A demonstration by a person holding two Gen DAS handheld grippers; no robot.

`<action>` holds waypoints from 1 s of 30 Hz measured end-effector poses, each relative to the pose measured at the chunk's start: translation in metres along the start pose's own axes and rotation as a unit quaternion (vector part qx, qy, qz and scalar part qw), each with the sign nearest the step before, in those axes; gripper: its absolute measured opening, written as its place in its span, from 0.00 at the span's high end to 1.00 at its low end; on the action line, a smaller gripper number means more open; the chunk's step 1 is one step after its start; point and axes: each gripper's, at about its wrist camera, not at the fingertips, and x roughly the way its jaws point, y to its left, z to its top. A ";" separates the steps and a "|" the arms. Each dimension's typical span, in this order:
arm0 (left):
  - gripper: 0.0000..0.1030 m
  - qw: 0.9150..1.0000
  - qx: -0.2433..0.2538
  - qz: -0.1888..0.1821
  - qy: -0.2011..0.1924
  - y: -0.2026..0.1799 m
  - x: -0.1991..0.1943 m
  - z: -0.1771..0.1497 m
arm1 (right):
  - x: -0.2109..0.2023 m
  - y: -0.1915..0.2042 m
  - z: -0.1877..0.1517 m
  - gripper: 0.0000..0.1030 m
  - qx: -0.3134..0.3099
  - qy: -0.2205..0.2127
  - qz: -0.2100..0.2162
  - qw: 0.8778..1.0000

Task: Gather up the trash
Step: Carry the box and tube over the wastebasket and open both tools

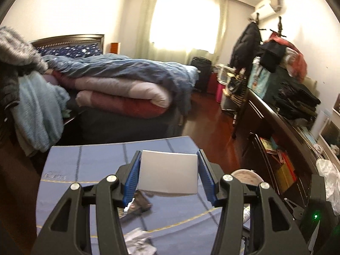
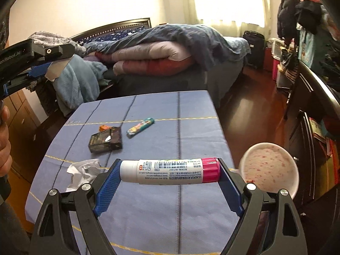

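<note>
My left gripper (image 1: 169, 171) is shut on a flat silver-grey packet (image 1: 167, 173), held above the blue-clothed table (image 1: 85, 161). From the right wrist view the same gripper (image 2: 52, 70) shows at the far left with the packet (image 2: 55, 69) in it. My right gripper (image 2: 170, 171) is shut on a white tube with a pink cap (image 2: 170, 171), gripped end to end above the table (image 2: 159, 201). On the cloth lie a dark cigarette box (image 2: 106, 141), a colourful wrapper (image 2: 140, 127), a small orange scrap (image 2: 104, 128) and crumpled white paper (image 2: 84, 173).
A white speckled paper bowl (image 2: 269, 170) sits at the table's right edge. A bed piled with quilts (image 1: 119, 85) stands beyond the table. A dark sideboard (image 1: 282, 119) with clothes and books runs along the right. A person's hand (image 2: 4, 140) is at the left.
</note>
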 end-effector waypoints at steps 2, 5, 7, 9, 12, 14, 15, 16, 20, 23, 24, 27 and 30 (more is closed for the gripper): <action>0.49 1.000 0.008 -0.008 0.001 -0.012 0.003 0.000 | -0.005 -0.010 -0.002 0.17 0.005 -0.005 -0.010 1.000; 0.49 0.999 0.023 -0.026 0.005 -0.038 0.011 0.000 | -0.013 -0.026 -0.005 0.17 0.016 -0.012 -0.021 1.000; 0.49 0.999 0.030 -0.037 0.009 -0.050 0.016 0.000 | -0.018 -0.036 -0.006 0.17 0.023 -0.014 -0.028 0.999; 0.49 0.998 0.038 -0.048 0.014 -0.063 0.023 0.000 | -0.023 -0.048 -0.009 0.17 0.033 -0.019 -0.037 0.999; 0.49 0.997 0.047 -0.059 0.018 -0.081 0.032 -0.001 | -0.030 -0.066 -0.013 0.17 0.049 -0.024 -0.049 0.997; 0.49 0.996 0.055 -0.067 0.023 -0.092 0.039 -0.002 | -0.033 -0.077 -0.015 0.17 0.058 -0.027 -0.057 0.996; 0.49 0.995 0.060 -0.072 0.026 -0.099 0.043 -0.003 | -0.035 -0.084 -0.016 0.17 0.063 -0.027 -0.061 0.996; 0.49 0.995 0.064 -0.076 0.029 -0.106 0.047 -0.004 | -0.036 -0.090 -0.017 0.17 0.068 -0.028 -0.067 0.995; 0.49 0.992 0.078 -0.092 0.037 -0.131 0.061 -0.007 | -0.040 -0.113 -0.022 0.17 0.088 -0.030 -0.085 0.992; 0.49 0.989 0.091 -0.106 0.044 -0.149 0.072 -0.009 | -0.043 -0.129 -0.026 0.17 0.102 -0.031 -0.099 0.989; 0.49 0.988 0.094 -0.110 0.047 -0.156 0.077 -0.010 | -0.043 -0.134 -0.028 0.17 0.107 -0.031 -0.102 0.989; 0.49 0.986 0.103 -0.120 0.053 -0.171 0.087 -0.012 | -0.045 -0.149 -0.031 0.17 0.120 -0.031 -0.115 0.986; 0.49 0.984 0.110 -0.129 0.060 -0.184 0.100 -0.015 | -0.046 -0.164 -0.035 0.17 0.134 -0.031 -0.126 0.983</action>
